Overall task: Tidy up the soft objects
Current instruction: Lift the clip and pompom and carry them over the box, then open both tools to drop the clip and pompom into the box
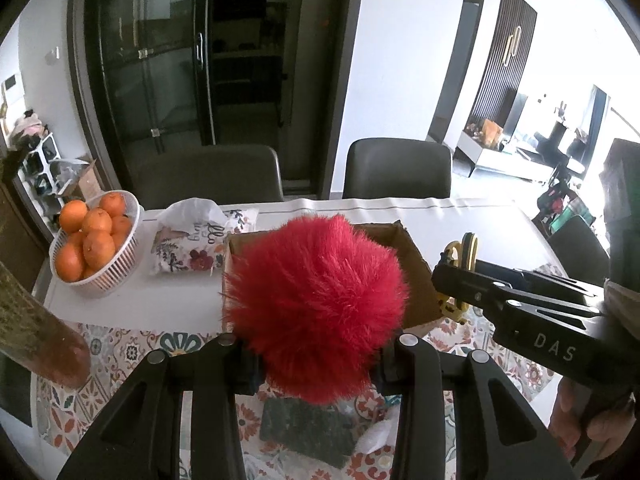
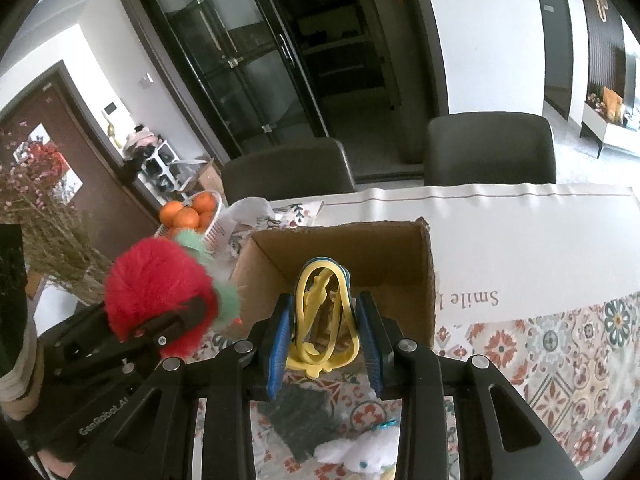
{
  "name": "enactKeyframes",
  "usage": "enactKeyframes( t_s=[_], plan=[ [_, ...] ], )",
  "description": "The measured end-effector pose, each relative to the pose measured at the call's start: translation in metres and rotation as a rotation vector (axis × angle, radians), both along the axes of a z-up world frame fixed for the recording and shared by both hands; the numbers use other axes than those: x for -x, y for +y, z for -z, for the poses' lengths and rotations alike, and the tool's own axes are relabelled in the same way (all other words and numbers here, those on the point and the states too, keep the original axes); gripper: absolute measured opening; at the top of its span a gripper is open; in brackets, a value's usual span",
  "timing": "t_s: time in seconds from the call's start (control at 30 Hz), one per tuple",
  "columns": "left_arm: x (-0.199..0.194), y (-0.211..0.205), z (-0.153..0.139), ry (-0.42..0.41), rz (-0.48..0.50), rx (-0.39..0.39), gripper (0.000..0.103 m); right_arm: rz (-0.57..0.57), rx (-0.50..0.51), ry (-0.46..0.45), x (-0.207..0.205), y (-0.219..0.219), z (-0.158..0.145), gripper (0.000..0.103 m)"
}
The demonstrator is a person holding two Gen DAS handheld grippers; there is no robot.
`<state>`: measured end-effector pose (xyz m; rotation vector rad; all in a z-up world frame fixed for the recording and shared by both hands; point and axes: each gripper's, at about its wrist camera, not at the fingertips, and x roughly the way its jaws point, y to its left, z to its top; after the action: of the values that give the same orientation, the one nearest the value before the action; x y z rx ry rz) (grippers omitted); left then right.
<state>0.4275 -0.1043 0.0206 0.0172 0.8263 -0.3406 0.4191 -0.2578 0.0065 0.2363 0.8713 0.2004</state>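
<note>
Left gripper [image 1: 316,356] and right gripper [image 2: 324,340], both clamped, raised side by side.

Both claws are matte black with slotted arms and silver round screws. The right claw [image 2: 324,340] has blue ribbed pads [image 2: 280,340] and white "DAS" lettering; the left claw [image 1: 316,356] reads "GenRobot.AI".

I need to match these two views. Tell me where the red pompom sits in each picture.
Left wrist: red pompom fills the centre, held in the left tool.
Right wrist: it sits at the left, beside the cardboard box.
Shared landmark: basket of oranges.
</note>
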Motion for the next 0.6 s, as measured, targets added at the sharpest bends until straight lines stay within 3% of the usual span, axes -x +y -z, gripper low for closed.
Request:
enactKeyframes(
  t_s=[0.6],
  plan=[
    [-0.054,-0.009,0.051,0.130,0.030,-0.022,0.039,-0.022,0.076,0.114,-0.053,-0.001,0.040,0.034]
  ],
)
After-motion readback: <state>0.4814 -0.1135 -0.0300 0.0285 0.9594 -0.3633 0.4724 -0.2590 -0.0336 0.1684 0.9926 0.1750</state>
